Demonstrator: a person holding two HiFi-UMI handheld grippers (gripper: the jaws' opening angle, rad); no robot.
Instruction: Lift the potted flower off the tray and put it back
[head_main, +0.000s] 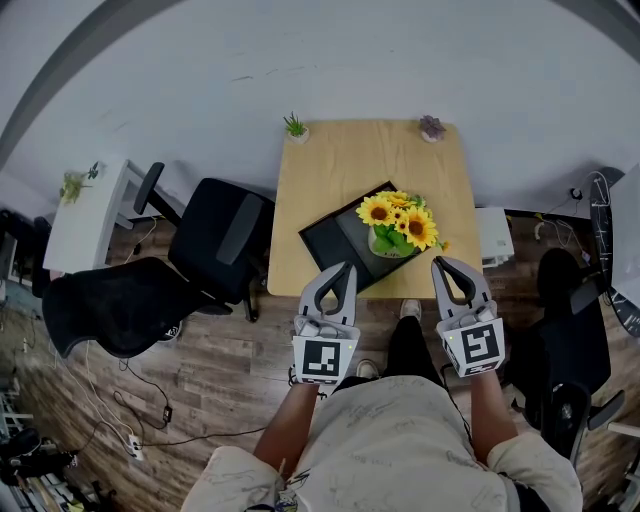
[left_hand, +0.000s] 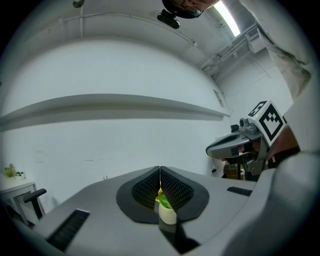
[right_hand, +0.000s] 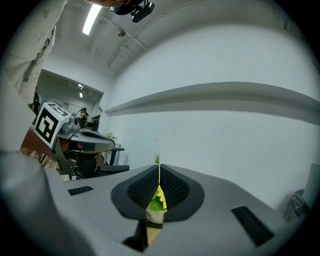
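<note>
The potted flower (head_main: 398, 225) is standing on the black tray (head_main: 335, 245), toward its right corner, with the yellow blooms spreading over the pale pot. The tray is lying at an angle on the near half of the wooden table (head_main: 340, 165). At the table's far corners a small green plant (head_main: 295, 127) and a small purple plant (head_main: 431, 127) are sitting well apart from the tray.

We are holding the left gripper (head_main: 344, 270) at the table's near edge, just beside the tray's near corner, with its jaws pressed together and nothing between them. We are holding the right gripper (head_main: 441, 264) on the other side, near the flower but not touching it, its jaws likewise closed and empty. In each gripper view we are seeing the flower only through the notch below the closed jaws.

A black office chair (head_main: 225, 235) is standing to the left of the table.
</note>
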